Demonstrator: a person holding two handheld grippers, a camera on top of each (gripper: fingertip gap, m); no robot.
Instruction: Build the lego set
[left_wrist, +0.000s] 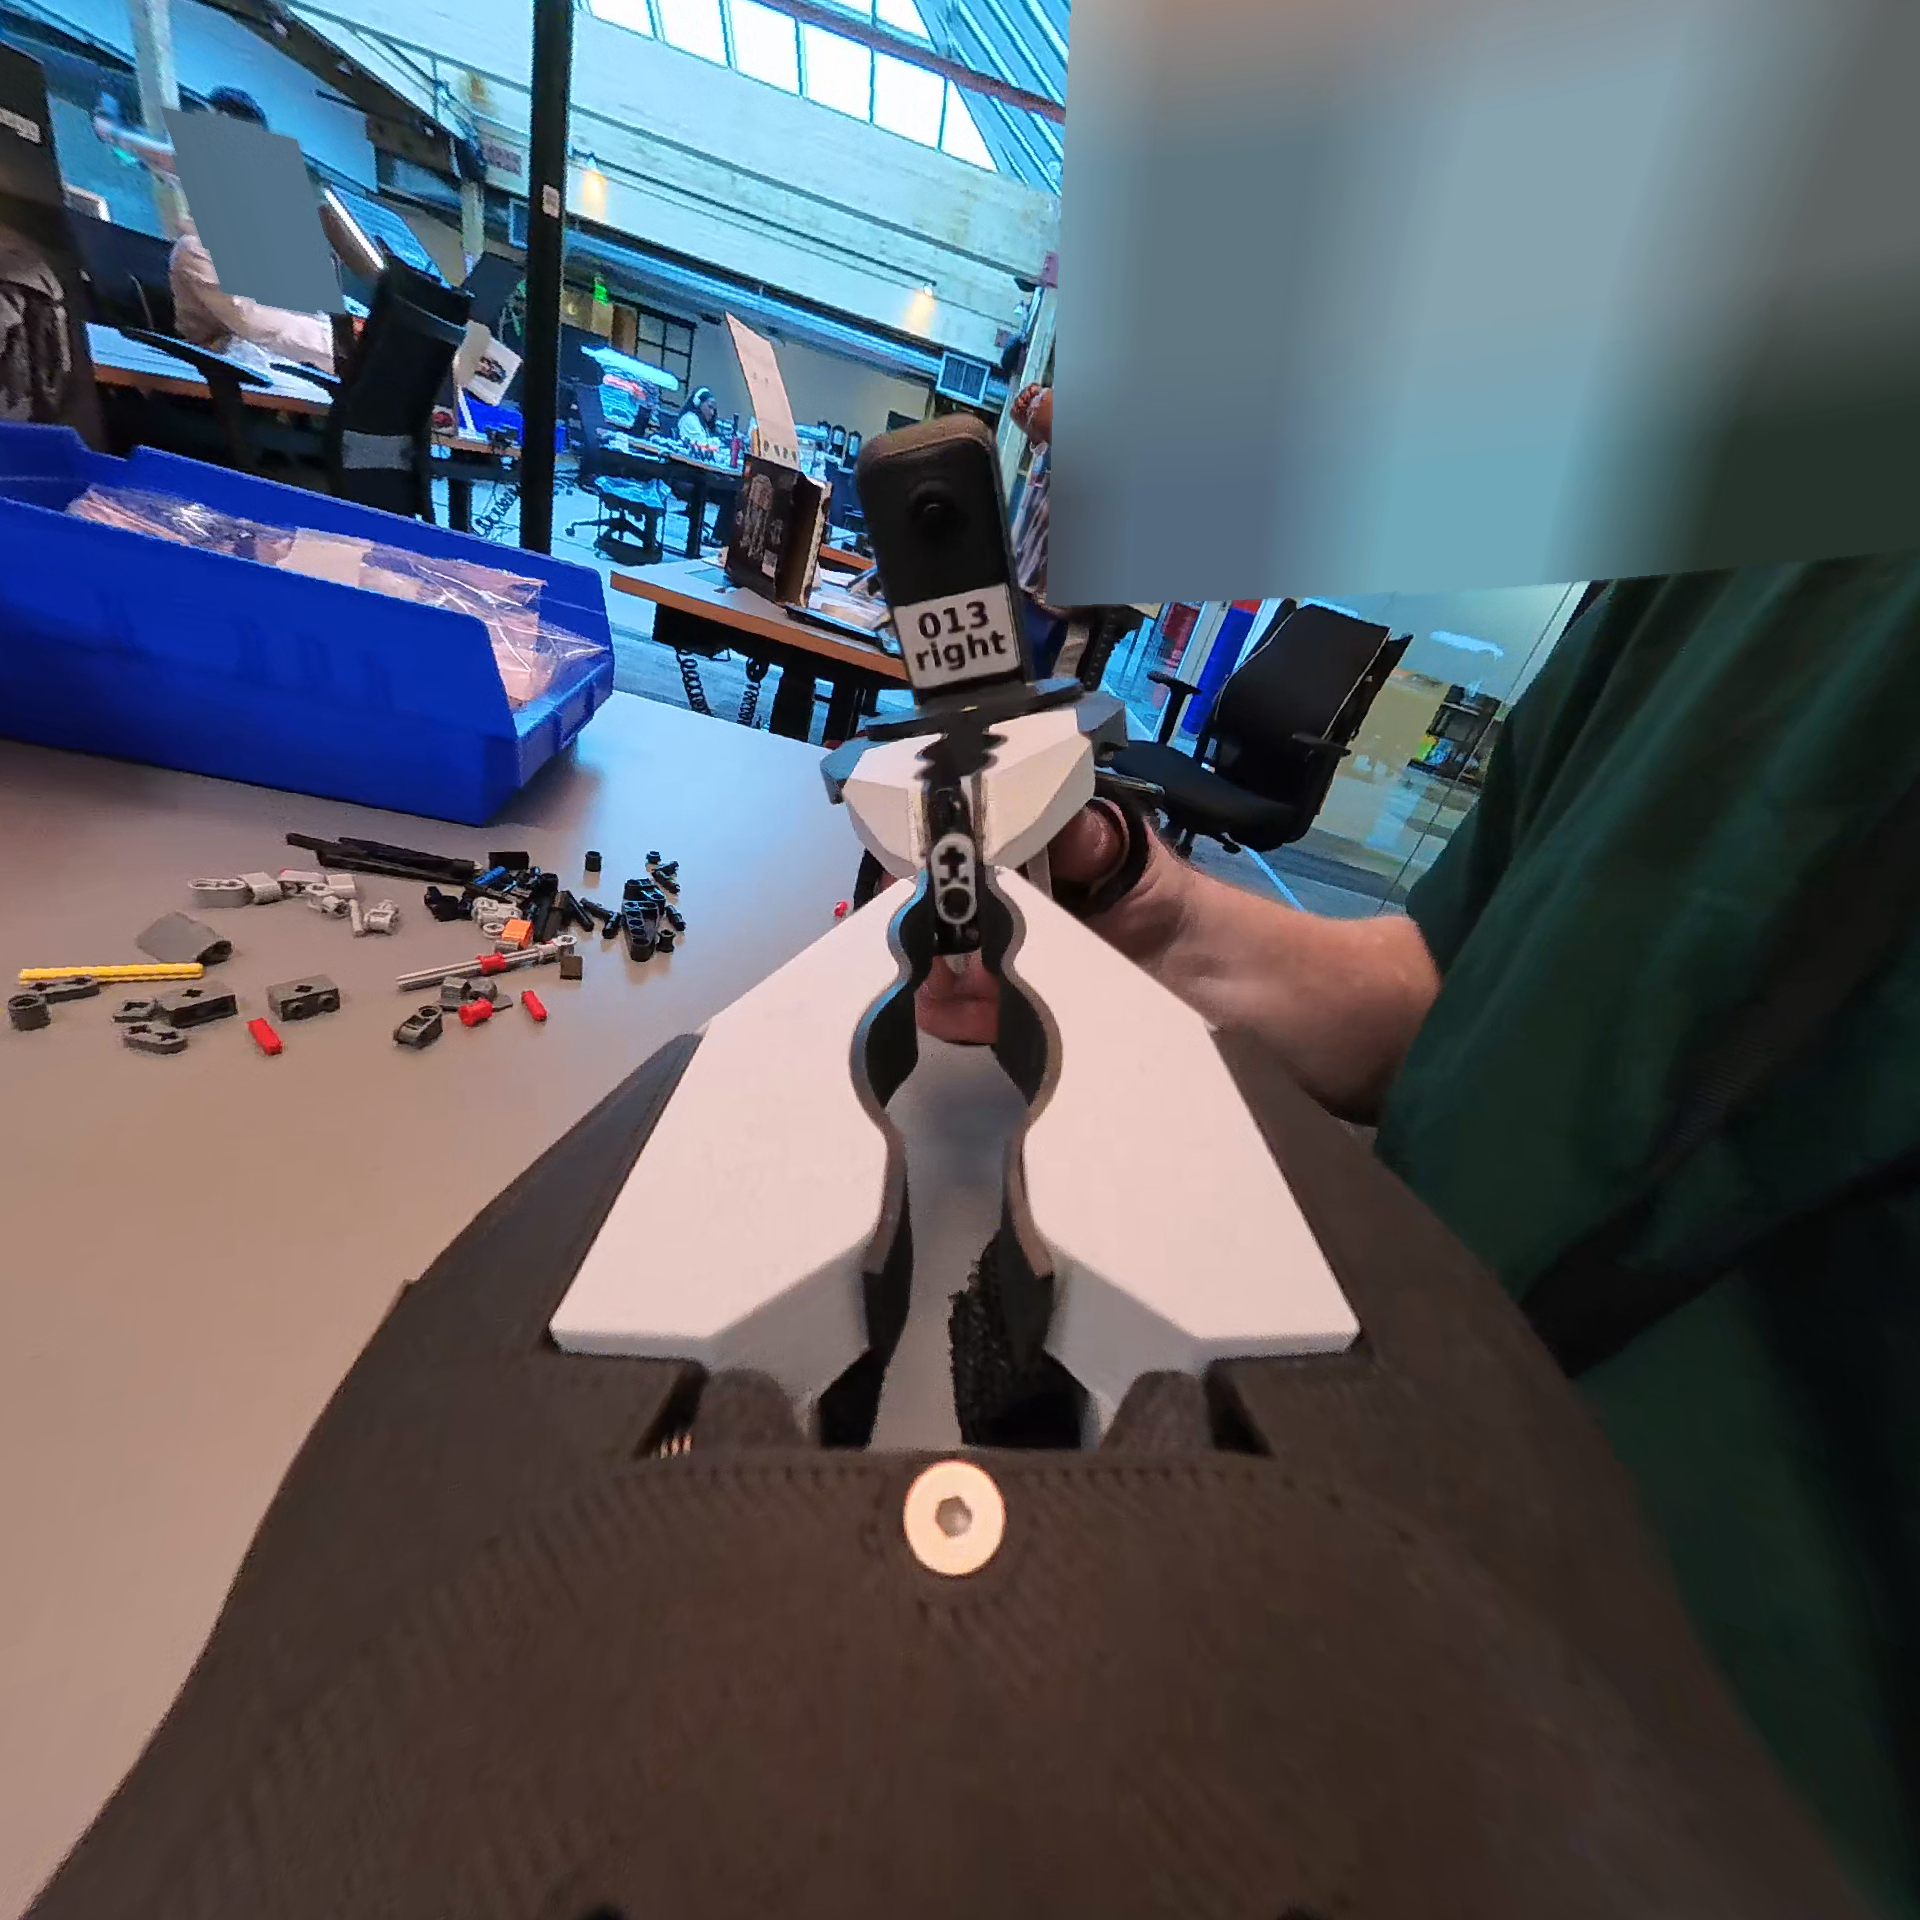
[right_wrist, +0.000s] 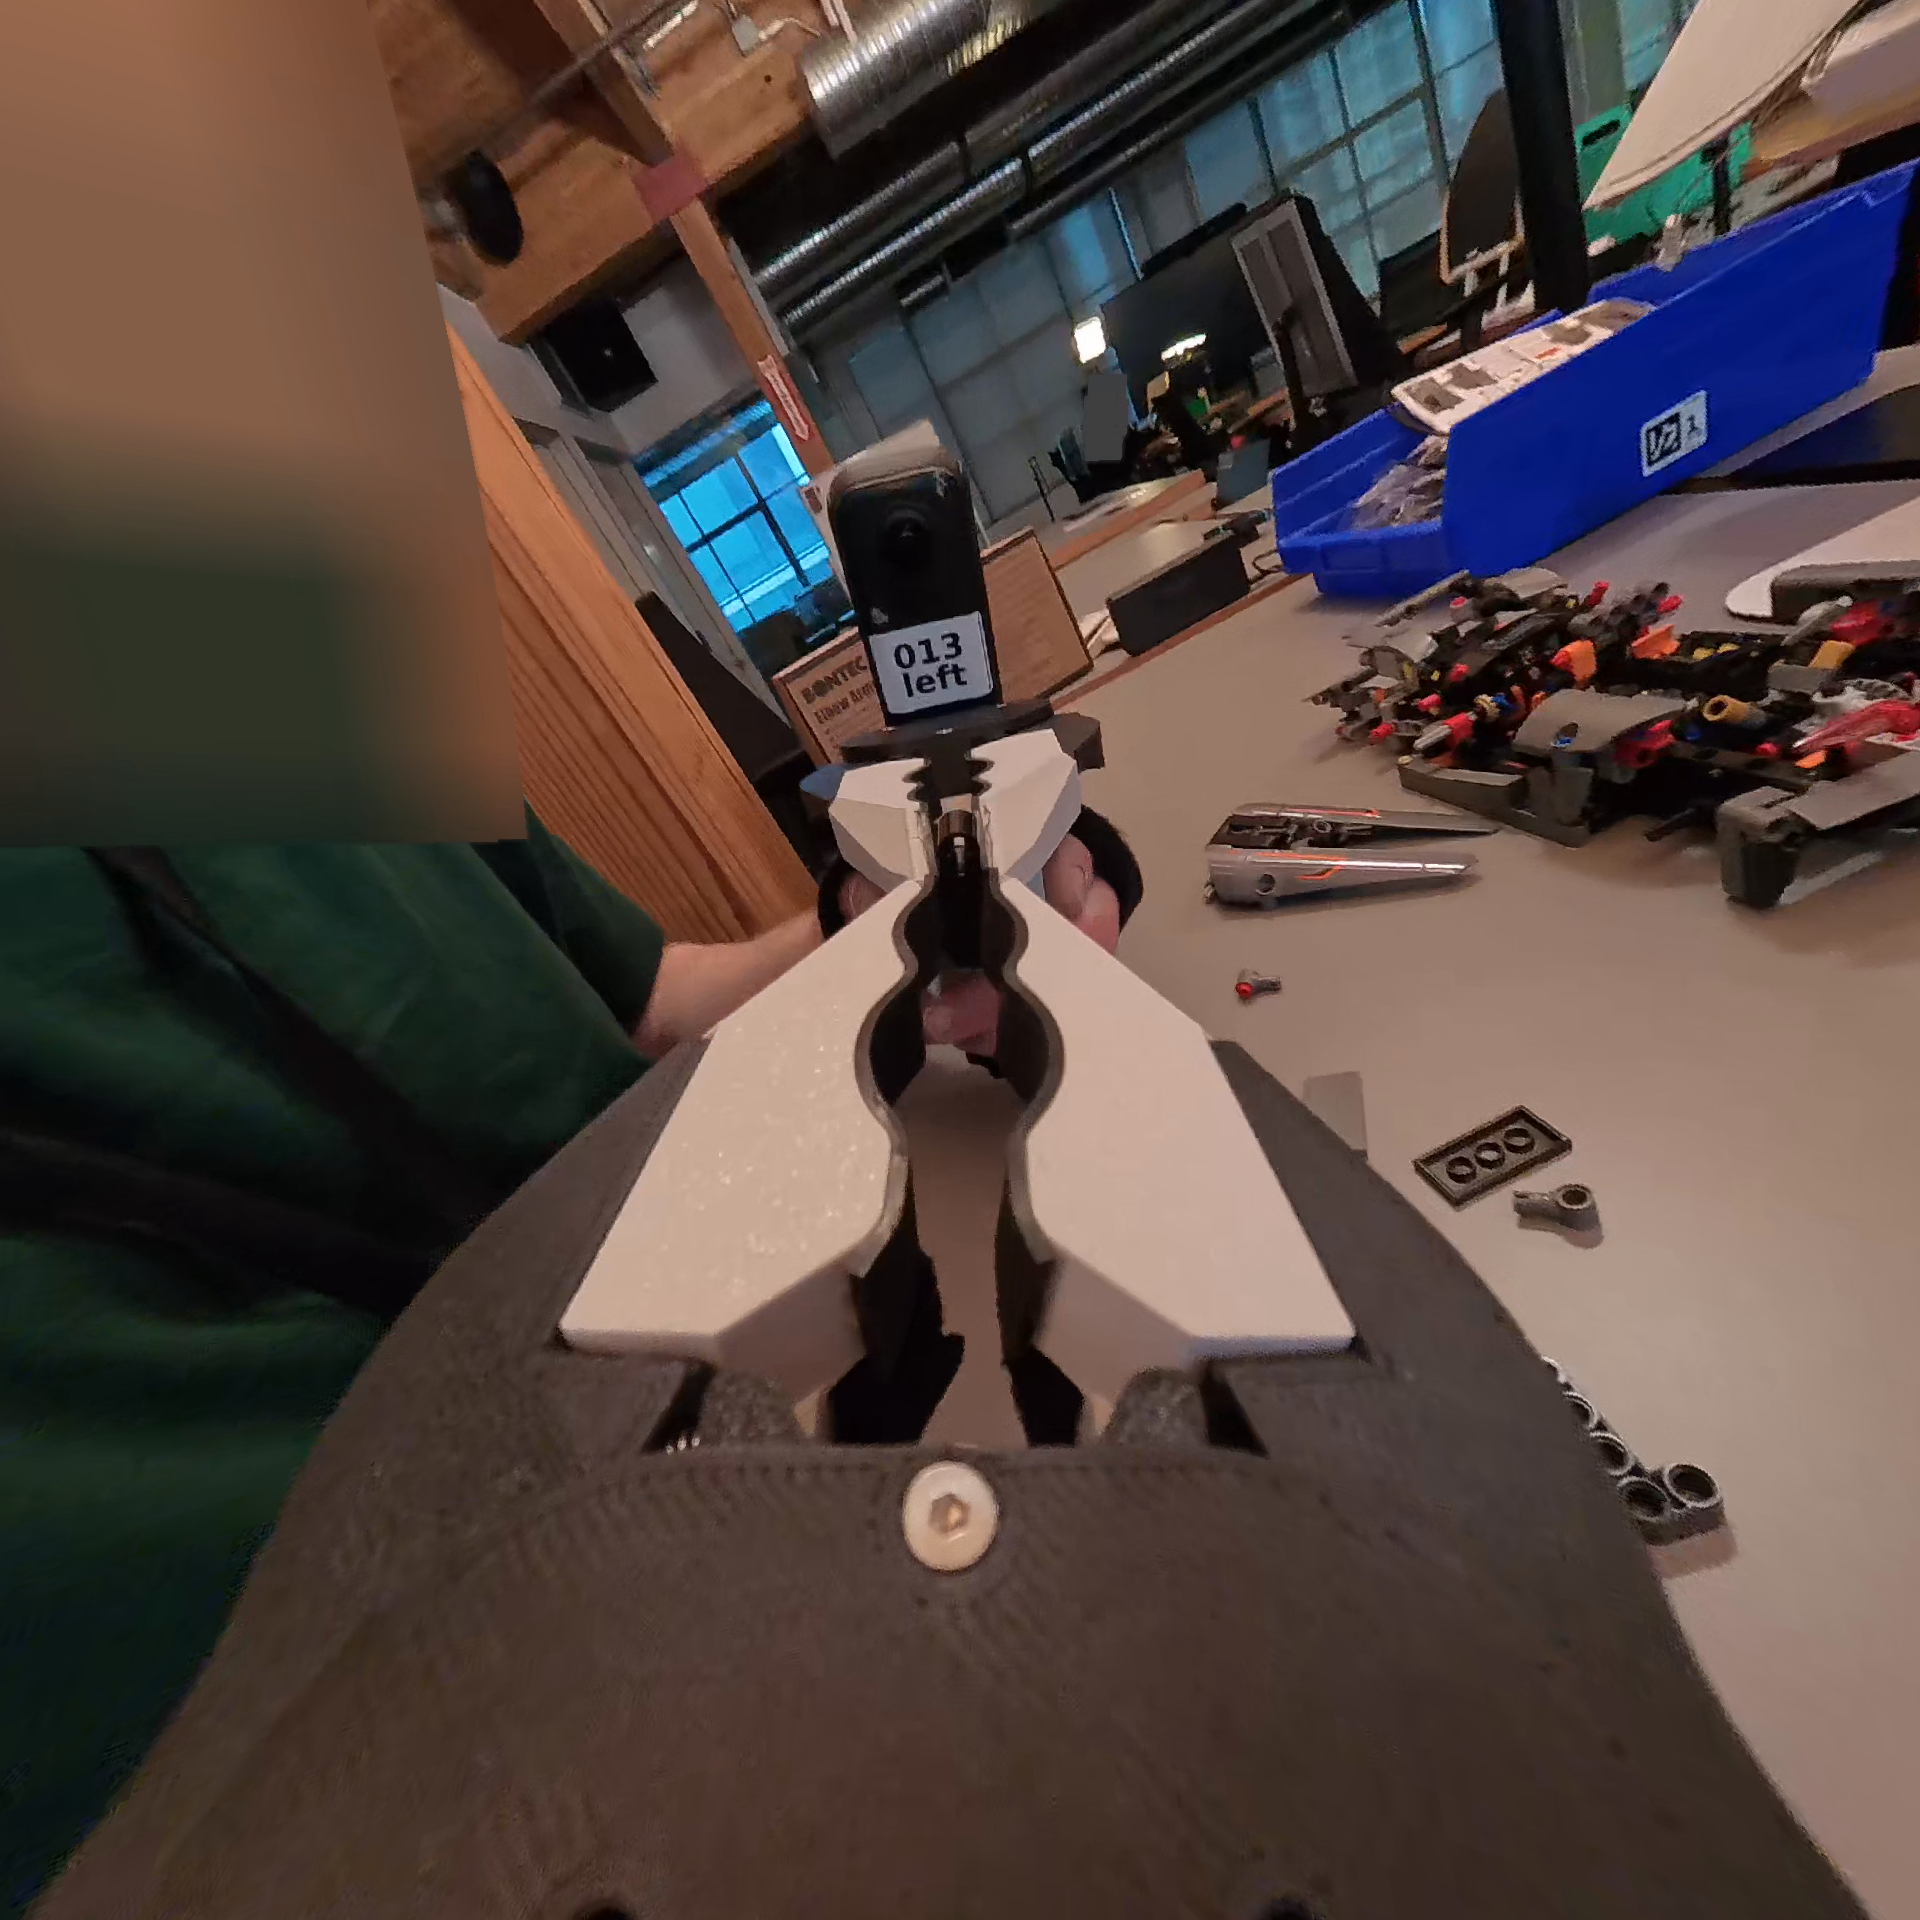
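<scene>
My two grippers point at each other, tip to tip, above the grey table (left_wrist: 260, 1195). My left gripper (left_wrist: 954, 935) is shut on a small black lego beam (left_wrist: 954, 896) with a cross hole and round holes. The right gripper (left_wrist: 951, 821) faces it and closes on the same spot from the far side. In the right wrist view my right gripper (right_wrist: 956, 935) is shut on a black lego piece (right_wrist: 956, 883), with the left gripper (right_wrist: 956, 831) just beyond. Whether this is one piece or two joined ones is hidden by the fingers.
Loose grey, black, red and yellow lego parts (left_wrist: 364, 935) lie left, before a blue bin (left_wrist: 312, 665). A part-built model (right_wrist: 1621, 717), a grey panel (right_wrist: 1340, 852), a black plate (right_wrist: 1491, 1153), a grey beam (right_wrist: 1652, 1486) and blue bins (right_wrist: 1662, 416) are on the right. A person in green stands close. My left and right fingertips are right by each other. From either gripper's tips it is about 15 cm to the black plate (right_wrist: 1491, 1153).
</scene>
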